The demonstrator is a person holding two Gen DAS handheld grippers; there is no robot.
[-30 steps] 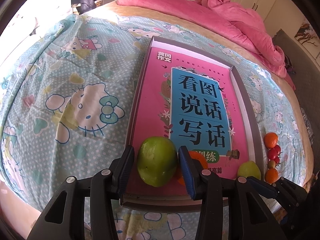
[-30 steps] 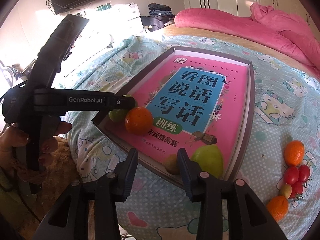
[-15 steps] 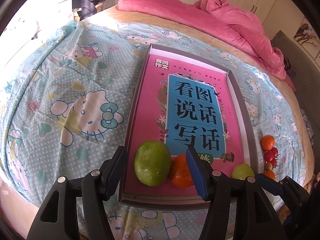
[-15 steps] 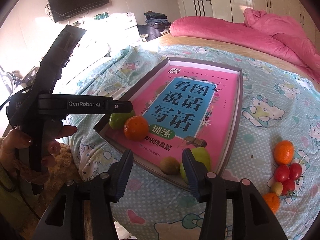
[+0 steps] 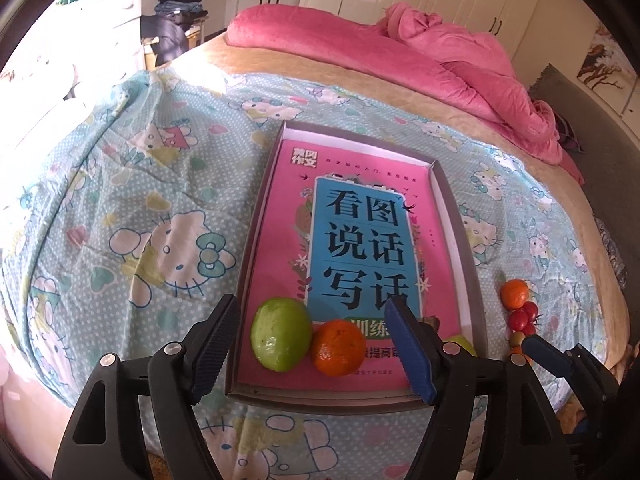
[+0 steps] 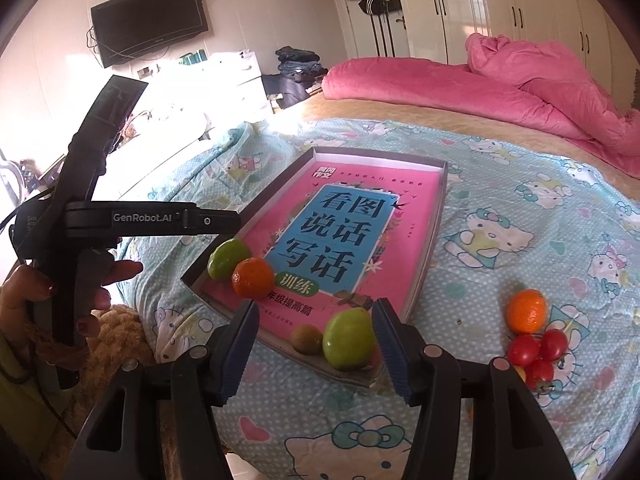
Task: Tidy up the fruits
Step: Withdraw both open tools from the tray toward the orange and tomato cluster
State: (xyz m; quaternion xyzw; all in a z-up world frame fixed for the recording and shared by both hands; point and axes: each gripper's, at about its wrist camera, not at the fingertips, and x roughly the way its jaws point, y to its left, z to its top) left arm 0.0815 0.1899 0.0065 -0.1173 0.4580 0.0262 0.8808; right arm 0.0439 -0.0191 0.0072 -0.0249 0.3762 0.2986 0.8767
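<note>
my left gripper (image 5: 312,344) is opening, nothing pinched, above the green fruit (image 5: 281,334) and tangerine (image 5: 338,347) in the tray (image 5: 468,264); my right gripper (image 6: 316,344) is opening too, gripping nothing.

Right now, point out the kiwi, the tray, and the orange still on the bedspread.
kiwi (image 6: 306,339), right wrist view, middle of its brown skin.
tray (image 6: 435,240), right wrist view, its right wall.
orange (image 6: 526,311), right wrist view, centre of the peel.

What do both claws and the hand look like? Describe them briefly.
Left claw and right claw: black plastic frames, blue ribbed pads, silver screws. White GenRobot.AI lettering marks the left one's side. The hand wears dark red nail polish. Both claws' jaws are opening, fruit seen between them, ungripped.
</note>
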